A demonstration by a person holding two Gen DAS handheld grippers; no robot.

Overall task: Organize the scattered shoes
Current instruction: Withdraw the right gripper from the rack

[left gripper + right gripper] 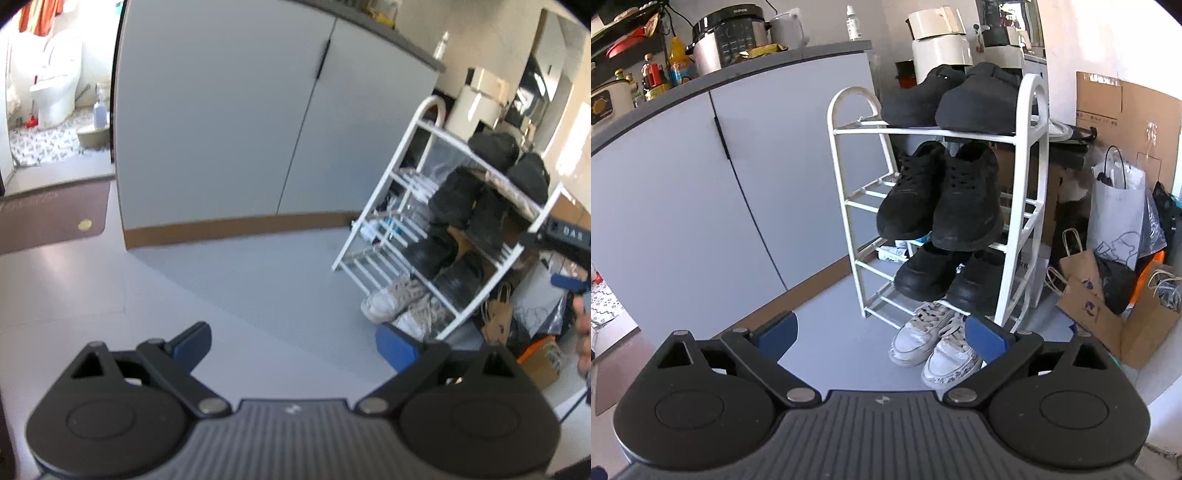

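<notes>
A white shoe rack point(1015, 206) stands on the grey floor point(827, 314) beside the grey cabinet point(701, 192), its tiers full. Chunky black shoes point(975, 99) sit on the top shelf, a pair of black lace-up sneakers point(942, 199) hangs toe-down over the next rails, and black clogs point(931, 273) fill the tier below. White sneakers point(931, 339) with scuffed, patterned toes and grey laces rest on the floor at the rack's front edge. The left gripper point(293, 341) and right gripper point(881, 336) are both spread wide, empty.
</notes>
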